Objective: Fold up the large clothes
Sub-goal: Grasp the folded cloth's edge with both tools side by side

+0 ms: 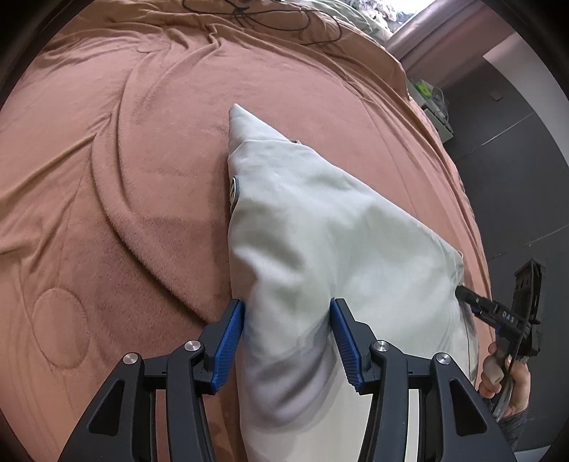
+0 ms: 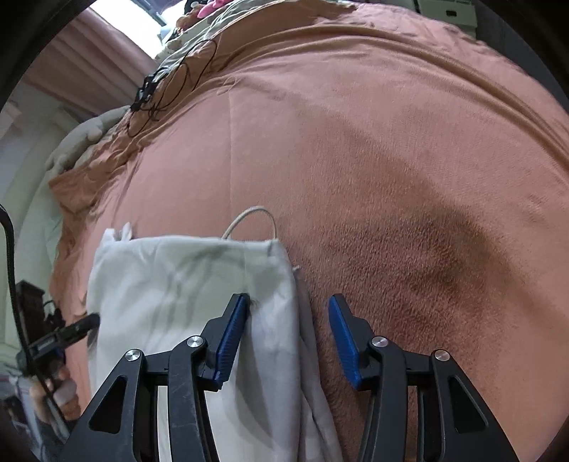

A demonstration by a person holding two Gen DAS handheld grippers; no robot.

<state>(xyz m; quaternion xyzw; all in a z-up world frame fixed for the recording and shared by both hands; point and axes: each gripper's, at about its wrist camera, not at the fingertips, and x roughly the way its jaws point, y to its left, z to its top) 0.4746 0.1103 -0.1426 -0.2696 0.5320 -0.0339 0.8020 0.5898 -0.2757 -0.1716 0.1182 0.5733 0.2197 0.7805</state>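
A pale grey-white garment (image 1: 320, 227) lies partly folded on a brown bed blanket (image 1: 117, 160). In the left wrist view my left gripper (image 1: 287, 337) is open, its blue-padded jaws standing either side of the garment's near edge. The right gripper (image 1: 476, 305) shows at the garment's right edge. In the right wrist view the garment (image 2: 185, 284) has a drawstring loop (image 2: 252, 216) at its far edge. My right gripper (image 2: 288, 337) is open, with the garment's right edge lying between the jaws. The left gripper (image 2: 85, 323) shows at the garment's left edge.
A black cable (image 1: 270, 17) lies coiled at the far end of the blanket, also in the right wrist view (image 2: 170, 78). Pale bedding (image 2: 92, 131) lies beyond the blanket. The bed edge drops to a dark floor (image 1: 515, 177) on the right. Wide bare blanket (image 2: 409, 177) stretches ahead.
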